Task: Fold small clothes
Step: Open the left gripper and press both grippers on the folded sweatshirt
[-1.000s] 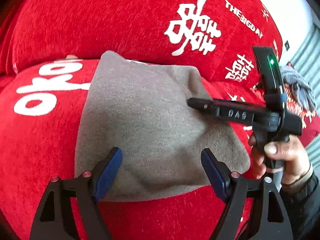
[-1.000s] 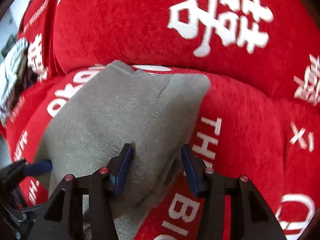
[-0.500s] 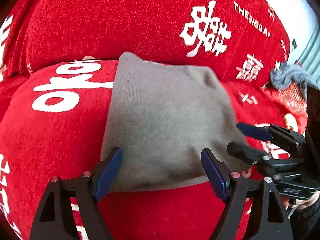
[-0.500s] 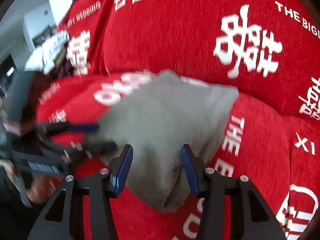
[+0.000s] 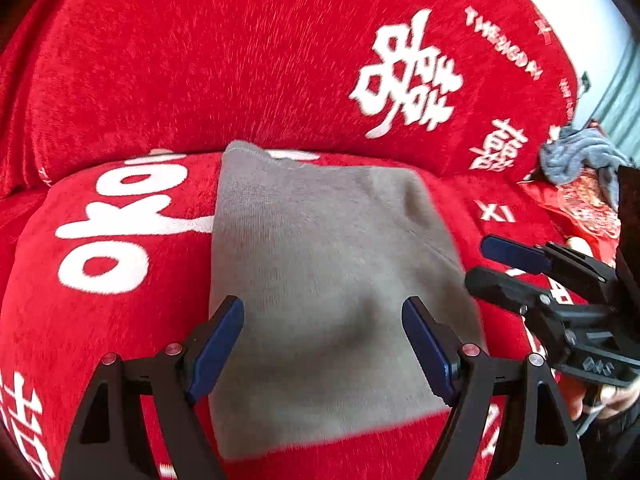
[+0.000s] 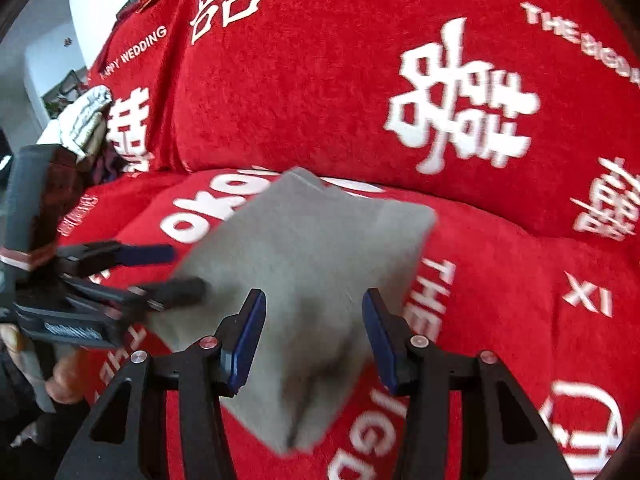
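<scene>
Both grippers—left gripper (image 5: 322, 344) and right gripper (image 6: 314, 340)—hung with jaws open, holding nothing, over the grey garment (image 5: 320, 300) at frame centre on the red sofa cover (image 5: 120, 360); pinching its two near corners evenly would best keep the fold square.

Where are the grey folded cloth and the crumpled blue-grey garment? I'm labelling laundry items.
grey folded cloth (image 5: 320, 280), left wrist view, middle of its top face.
crumpled blue-grey garment (image 5: 576, 156), left wrist view, centre of the bundle at far right.
</scene>
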The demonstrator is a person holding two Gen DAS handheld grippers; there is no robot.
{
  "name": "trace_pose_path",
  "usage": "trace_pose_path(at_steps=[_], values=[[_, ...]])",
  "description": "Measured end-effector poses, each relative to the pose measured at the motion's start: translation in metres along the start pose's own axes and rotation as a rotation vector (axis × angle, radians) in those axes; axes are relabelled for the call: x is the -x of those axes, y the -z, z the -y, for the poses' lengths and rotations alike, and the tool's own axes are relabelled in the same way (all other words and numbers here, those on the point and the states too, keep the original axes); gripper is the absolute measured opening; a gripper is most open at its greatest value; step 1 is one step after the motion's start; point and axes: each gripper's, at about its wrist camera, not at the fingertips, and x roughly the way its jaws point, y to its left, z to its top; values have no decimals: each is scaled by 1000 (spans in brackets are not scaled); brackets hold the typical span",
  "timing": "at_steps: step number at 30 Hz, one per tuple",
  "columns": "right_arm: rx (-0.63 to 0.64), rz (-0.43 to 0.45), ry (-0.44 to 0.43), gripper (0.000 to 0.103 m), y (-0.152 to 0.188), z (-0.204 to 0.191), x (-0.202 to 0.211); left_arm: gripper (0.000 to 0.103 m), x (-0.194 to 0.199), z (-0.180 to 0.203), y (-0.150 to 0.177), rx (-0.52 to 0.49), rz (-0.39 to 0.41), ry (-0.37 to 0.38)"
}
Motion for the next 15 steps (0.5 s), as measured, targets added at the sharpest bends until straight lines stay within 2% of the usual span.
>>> trace_pose_path(at_steps=[2, 3, 6, 7, 8, 9, 15], values=[[-6, -31, -27, 53, -10, 2, -24, 82, -14, -2, -8, -6, -11, -44], [-6, -51, -12, 53, -10, 7, -38, 82, -20, -2, -12, -21, -9, -72], [-33, -125, 34, 52, -12, 23, -76, 82, -37, -13, -18, -18, -37, -92], [-56, -135, 34, 52, -13, 32, -86, 84, -41, -17, -19, -9, -46, -83], [-84, -130, 22, 52, -15, 41, -93, 91, -46, -22, -20, 4, -52, -73], [-102, -122, 15, 52, -16, 46, -97, 93, -50, -28, -22, 22, -58, -63], [-105, -98, 22, 52, -22, 56, -108, 99, -73, -56, -21, 140, -107, 57]])
